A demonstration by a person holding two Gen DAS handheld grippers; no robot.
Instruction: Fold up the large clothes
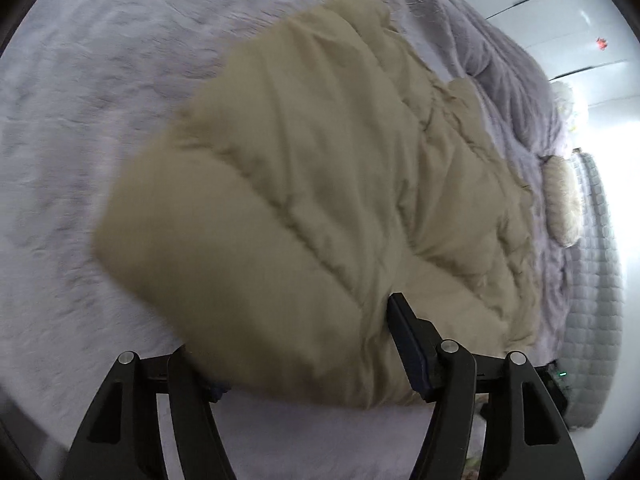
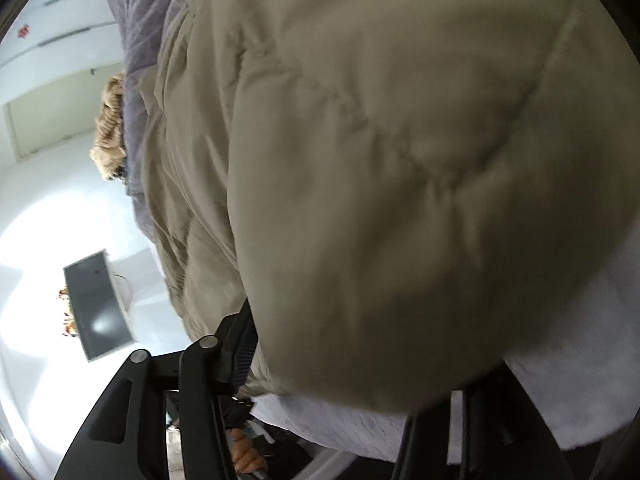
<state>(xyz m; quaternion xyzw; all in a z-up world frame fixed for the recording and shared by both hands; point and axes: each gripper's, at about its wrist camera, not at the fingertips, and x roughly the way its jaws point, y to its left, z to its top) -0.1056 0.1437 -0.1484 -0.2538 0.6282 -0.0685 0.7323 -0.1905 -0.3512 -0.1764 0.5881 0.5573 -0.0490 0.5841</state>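
Observation:
A puffy beige down jacket (image 1: pixel 304 168) lies spread on a lilac bed cover (image 1: pixel 100 120). Its thick near edge bulges between the fingers of my left gripper (image 1: pixel 300 344), whose jaws stand wide apart; the right finger (image 1: pixel 404 336) rests against the fabric and the left fingertip is hidden under it. In the right wrist view the same jacket (image 2: pixel 400 160) fills most of the picture. My right gripper (image 2: pixel 352 356) is open around a padded fold, with only its left finger (image 2: pixel 240 340) showing and the other buried behind the cloth.
A bunched lilac blanket (image 1: pixel 516 80) and a cream fluffy cushion (image 1: pixel 564 200) lie beyond the jacket. A quilted grey mattress edge (image 1: pixel 600 280) marks the bed's side. Off the bed are a dark screen (image 2: pixel 96 304), a plush toy (image 2: pixel 110 128) and white walls.

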